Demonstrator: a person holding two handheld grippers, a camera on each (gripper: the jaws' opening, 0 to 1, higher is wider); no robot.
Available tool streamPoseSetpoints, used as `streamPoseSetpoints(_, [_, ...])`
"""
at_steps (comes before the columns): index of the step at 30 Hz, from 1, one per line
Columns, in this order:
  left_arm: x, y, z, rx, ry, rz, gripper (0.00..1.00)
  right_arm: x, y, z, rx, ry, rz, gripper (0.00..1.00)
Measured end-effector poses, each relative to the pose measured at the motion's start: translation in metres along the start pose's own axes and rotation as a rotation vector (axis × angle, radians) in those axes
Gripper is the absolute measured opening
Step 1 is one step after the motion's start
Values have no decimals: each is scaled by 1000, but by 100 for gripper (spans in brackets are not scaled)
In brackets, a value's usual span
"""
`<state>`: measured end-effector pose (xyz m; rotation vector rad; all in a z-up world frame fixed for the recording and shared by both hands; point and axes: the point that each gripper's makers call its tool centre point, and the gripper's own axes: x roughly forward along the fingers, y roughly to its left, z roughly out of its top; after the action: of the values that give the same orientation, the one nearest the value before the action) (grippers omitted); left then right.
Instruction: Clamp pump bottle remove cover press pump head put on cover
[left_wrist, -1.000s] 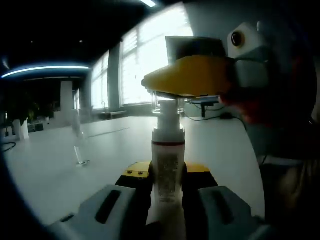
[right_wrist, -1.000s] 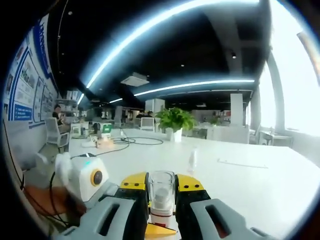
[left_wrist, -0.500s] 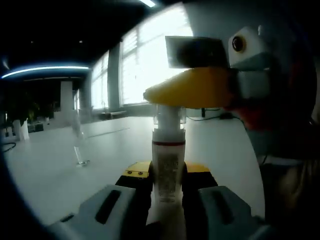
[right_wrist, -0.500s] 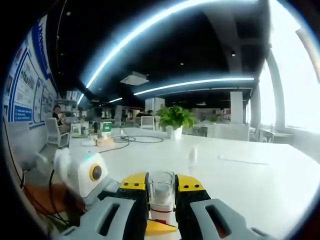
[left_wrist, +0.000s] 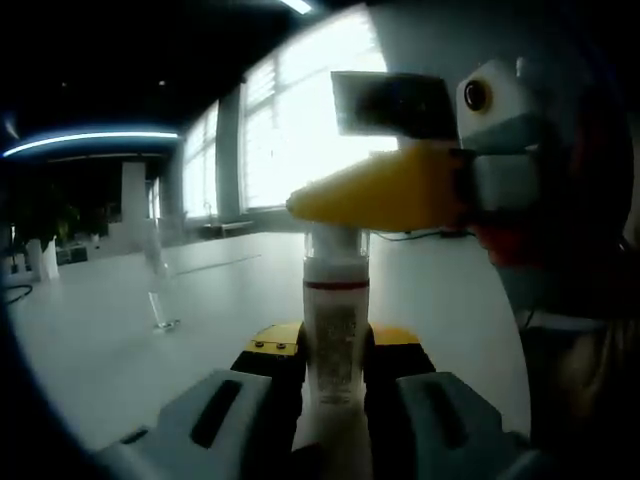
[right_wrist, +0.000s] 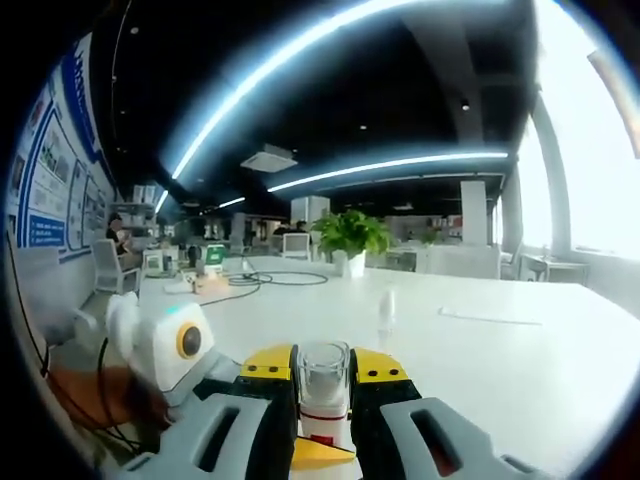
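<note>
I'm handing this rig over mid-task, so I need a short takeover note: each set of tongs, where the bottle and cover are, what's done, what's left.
Left tongs: shut on the pump bottle, holding it upright above the white table.
Right tongs: shut on the clear cover, which sits over the bottle's top.
In the left gripper view, the right tongs' yellow jaw reaches across the bottle's top.
Done, judging by this: bottle clamped.
Cannot tell whether the cover is coming off or going back on, nor whether the pump was pressed.
Left: seat the cover fully and release, if pressing is finished.

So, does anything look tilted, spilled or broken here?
Nothing stands out. The pump bottle stands upright in the left gripper, and the right gripper holds the clear cover straight over its top.
</note>
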<state>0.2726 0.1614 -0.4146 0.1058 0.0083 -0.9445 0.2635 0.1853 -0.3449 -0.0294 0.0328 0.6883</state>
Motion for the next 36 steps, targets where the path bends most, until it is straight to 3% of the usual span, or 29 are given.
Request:
streamPoseSetpoints(8, [0,0,0,7,-1,-3,13,1,-3,-1,41,34,29,15])
streamPoseSetpoints(21, [0,2,-1,-10,4,4,14,5,0,-3,-5,53,35,15])
streamPoseSetpoints(36, [0,1,-1,-5,4,1,14,1,-3,17,-19,-15,13,18])
